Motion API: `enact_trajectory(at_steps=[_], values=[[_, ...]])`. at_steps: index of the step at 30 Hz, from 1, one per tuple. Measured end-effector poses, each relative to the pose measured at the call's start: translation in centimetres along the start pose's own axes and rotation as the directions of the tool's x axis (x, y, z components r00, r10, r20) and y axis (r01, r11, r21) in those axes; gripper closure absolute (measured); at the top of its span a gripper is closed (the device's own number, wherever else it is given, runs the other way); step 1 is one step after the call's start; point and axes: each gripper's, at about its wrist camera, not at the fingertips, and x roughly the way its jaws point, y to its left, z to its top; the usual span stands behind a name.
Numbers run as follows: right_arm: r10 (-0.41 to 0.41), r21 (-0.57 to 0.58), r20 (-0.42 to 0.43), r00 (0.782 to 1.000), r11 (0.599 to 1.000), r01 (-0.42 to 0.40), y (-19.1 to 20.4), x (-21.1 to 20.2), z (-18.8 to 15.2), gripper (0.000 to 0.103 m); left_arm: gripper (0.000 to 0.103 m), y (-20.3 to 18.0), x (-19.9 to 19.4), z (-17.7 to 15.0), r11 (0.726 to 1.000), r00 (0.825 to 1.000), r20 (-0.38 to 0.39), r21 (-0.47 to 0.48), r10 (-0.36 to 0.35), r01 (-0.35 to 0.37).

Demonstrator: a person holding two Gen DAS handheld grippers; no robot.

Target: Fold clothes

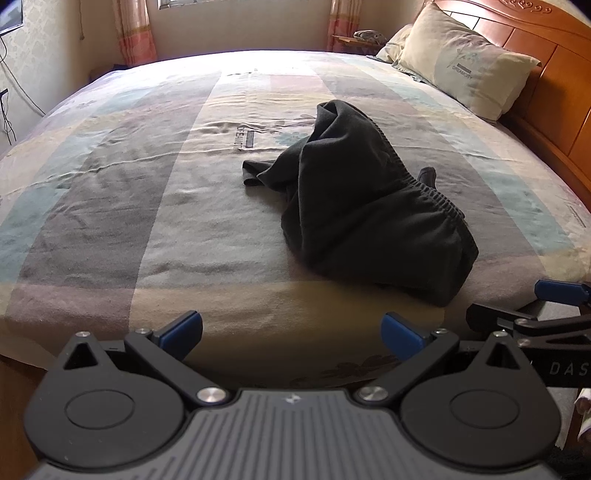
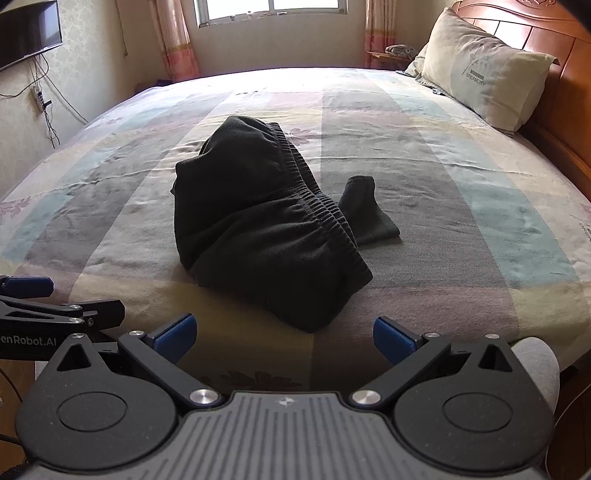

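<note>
We see a dark charcoal pair of fleece trousers with a ribbed elastic waistband [image 1: 354,206] [image 2: 266,229] heaped in a crumpled mound near the middle of the bed, toward its near edge. The waistband runs as a gathered ridge down the mound's right slope, and one narrow end of the cloth sticks out flat on the sheet beyond it. Nothing about it is folded yet — it is bunched and partly standing up on itself.

It lies on a bed covered with a faded pastel block-patterned sheet [image 1: 129,177] [image 2: 443,206], lightly wrinkled. At the far right a cream printed pillow [image 1: 465,62] [image 2: 487,70] leans against an orange-brown carved wooden headboard [image 1: 554,81] [image 2: 569,74]. Pink-banded curtains [image 1: 135,33] [image 2: 177,40] frame a bright window [image 2: 273,9], and a dark wall-mounted screen [image 2: 29,29] with trailing cables hangs on the left wall. Nothing lies between the claws and the garment.

Our left gripper [image 1: 291,334] hovers at the near edge of the bed, its blue-padded fingers [image 1: 181,332] spread wide and holding nothing. Our right gripper [image 2: 282,336] sits just beside it, likewise spread wide and empty, its fingers [image 2: 393,341] short of the cloth — neither claw touches the trousers.
</note>
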Motion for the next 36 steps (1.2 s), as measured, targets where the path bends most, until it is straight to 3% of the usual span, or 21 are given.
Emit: enact_trajectory(at_steps=[13, 25, 31, 36], values=[[0.029, 0.000, 0.012, 1.000, 1.000, -0.029, -0.8, 1.2, 0.7, 0.000, 0.001, 0.1, 1.2, 1.1, 1.000, 1.000, 0.003, 0.004, 0.012, -0.012], [0.148, -0.045, 0.066, 0.987, 0.988, -0.145, -3.7, 4.0, 2.7, 0.000, 0.001, -0.2, 4.9, 2.6, 0.999, 0.998, -0.065, 0.042, 0.016, -0.013], [0.195, -0.015, 0.046, 0.980, 0.981, -0.194, -6.4, 6.8, 4.7, 0.000, 0.001, 0.0, 6.7, 4.9, 0.999, 0.996, -0.088, 0.032, 0.030, -0.027], [0.275, 0.040, 0.015, 0.961, 0.960, -0.276, -7.4, 8.8, 5.3, 0.000, 0.001, -0.8, 8.2, 6.9, 0.999, 0.995, -0.094, 0.046, 0.020, -0.016]])
